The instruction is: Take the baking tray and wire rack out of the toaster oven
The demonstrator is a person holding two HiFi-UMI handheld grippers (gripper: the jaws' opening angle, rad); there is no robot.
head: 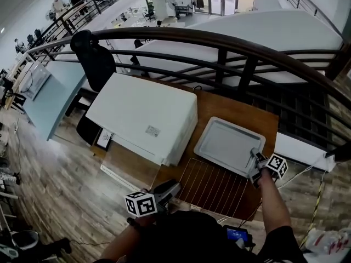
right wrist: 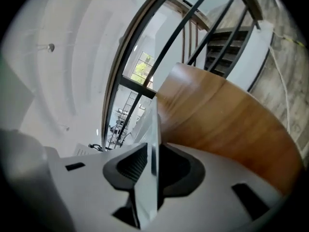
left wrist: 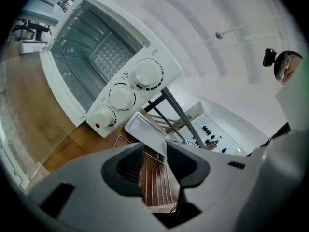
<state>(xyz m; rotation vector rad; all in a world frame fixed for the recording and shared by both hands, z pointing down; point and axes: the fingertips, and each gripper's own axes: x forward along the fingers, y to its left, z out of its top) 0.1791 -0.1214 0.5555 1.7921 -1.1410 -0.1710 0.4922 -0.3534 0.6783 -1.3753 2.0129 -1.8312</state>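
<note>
Toaster oven on the table's left half, door open toward me. Baking tray right of it, wire rack just in front of the tray. Railing behind the table. My right gripper is at the tray's near right corner, my left gripper by the rack's left edge.

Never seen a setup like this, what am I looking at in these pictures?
No robot: a person holds a two-jaw gripper in each hand. One picture comes from a camera on the person's head; the other two from cameras riding on the grippers. On the table sit a toaster oven with its door open, a baking tray and a wire rack, both outside it. The right gripper has its jaws shut on the baking tray's rim. The left gripper has its jaws apart and empty, near the wire rack.
</note>
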